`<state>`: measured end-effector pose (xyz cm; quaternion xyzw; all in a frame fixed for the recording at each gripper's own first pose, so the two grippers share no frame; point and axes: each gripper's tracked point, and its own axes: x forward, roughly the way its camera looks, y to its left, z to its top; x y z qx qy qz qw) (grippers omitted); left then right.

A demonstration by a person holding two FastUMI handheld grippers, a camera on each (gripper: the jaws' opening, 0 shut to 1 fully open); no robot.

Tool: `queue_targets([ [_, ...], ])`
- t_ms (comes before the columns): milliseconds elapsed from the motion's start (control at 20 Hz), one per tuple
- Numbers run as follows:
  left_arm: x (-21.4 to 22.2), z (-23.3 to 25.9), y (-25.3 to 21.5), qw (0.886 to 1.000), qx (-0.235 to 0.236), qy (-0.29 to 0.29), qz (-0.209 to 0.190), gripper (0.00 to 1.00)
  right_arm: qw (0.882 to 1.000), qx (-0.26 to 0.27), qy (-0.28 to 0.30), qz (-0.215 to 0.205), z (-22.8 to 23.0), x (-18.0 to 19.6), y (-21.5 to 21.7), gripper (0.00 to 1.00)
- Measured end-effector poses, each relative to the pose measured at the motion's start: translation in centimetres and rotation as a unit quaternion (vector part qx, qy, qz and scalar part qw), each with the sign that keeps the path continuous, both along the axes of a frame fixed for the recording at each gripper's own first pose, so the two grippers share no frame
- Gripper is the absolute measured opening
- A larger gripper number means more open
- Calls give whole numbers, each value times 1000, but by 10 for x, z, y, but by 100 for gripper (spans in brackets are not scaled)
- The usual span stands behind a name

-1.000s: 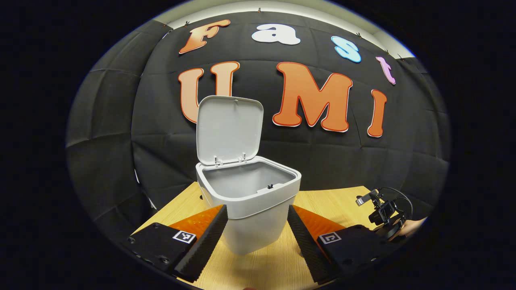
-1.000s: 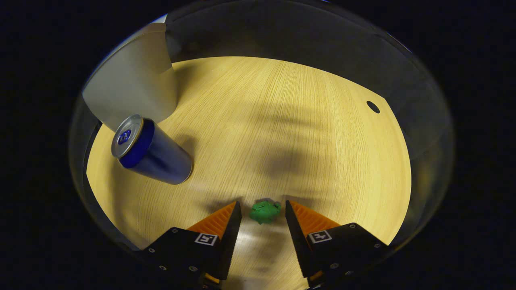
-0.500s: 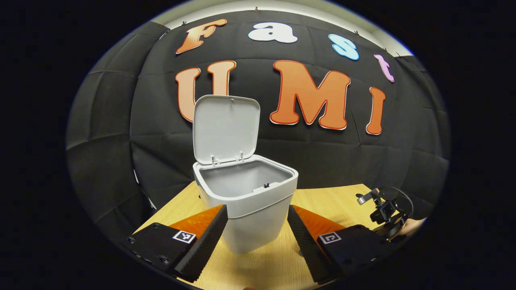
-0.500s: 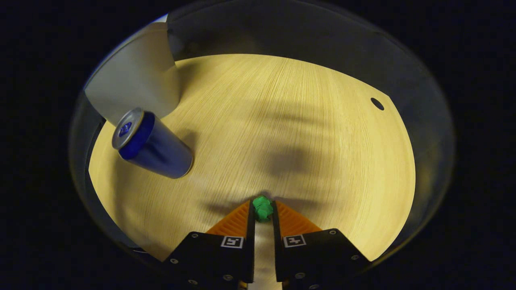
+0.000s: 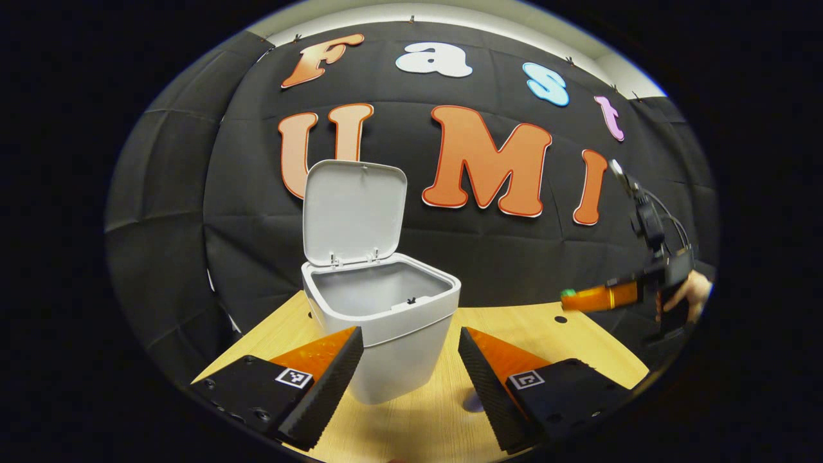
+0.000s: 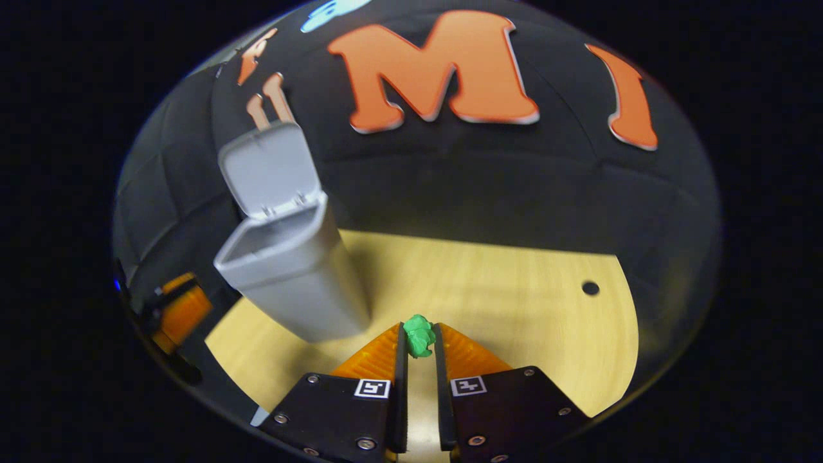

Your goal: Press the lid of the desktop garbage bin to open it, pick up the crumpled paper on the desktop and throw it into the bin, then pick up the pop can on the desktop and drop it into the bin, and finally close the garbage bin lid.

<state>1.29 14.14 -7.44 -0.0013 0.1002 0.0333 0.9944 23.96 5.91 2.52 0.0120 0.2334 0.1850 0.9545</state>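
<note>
A: Green crumpled paper [image 6: 418, 335] is pinched between the two fingers of the right gripper [image 6: 418, 339], at their very tips, both pressing on it, raised off the table [image 6: 514, 302].

B: Confirmed from the left gripper view: the right gripper [image 5: 572, 299] hangs above the table's [image 5: 514, 321] far right side, a hand [image 5: 697, 292] behind it, with a green speck of crumpled paper [image 5: 567, 294] at its tip. It is well apart from the bin.

A: State of the left gripper [image 5: 411, 350]?

B: Fingers spread wide, nothing between them but air. They flank the lower body of the garbage bin [image 5: 395, 334], which stands just beyond them; contact cannot be confirmed.

A: Bin condition?

B: Smooth grey plastic, rounded-square in section, tapering downward. The lid [image 5: 352, 211] stands upright on its rear hinges, mouth open. In the right gripper view the garbage bin [image 6: 289, 276] sits left of the held paper, lid [image 6: 269, 168] raised.

A: Surfaces?

B: Pale wood-grain table with a small round hole [image 6: 590, 288]; the finger faces are ribbed
</note>
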Motion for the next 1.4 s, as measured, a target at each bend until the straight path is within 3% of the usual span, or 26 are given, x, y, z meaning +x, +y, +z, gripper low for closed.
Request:
queue_targets([
  [50,-2,0,1,1000,-2,0,-2,94,999,12,-22,24,39,-7,7,19],
  [100,-4,1,2,1000,-3,1,-3,94,998,23,-42,48,58,11,31,19],
  [200,-9,-1,7,1000,-3,6,0,96,994,28,-69,82,87,24,88,19],
  [250,-11,-1,9,1000,-2,7,3,95,992,22,-78,92,73,16,81,19],
  [300,-14,0,13,1000,-2,6,5,94,991,9,-85,101,100,43,122,19],
  [550,-28,5,40,1000,-8,0,27,95,987,-66,-63,130,66,81,187,19],
  [800,-39,4,64,999,-21,2,46,94,987,-95,-39,122,35,97,203,21],
  [1000,-40,7,70,999,-19,0,50,94,989,-84,-16,122,24,93,201,84],
  [1200,-35,4,67,999,-15,4,46,94,992,-44,-21,113,37,80,184,89],
  [1400,-24,-5,49,999,-26,10,25,94,995,6,-21,96,50,54,138,90],
])
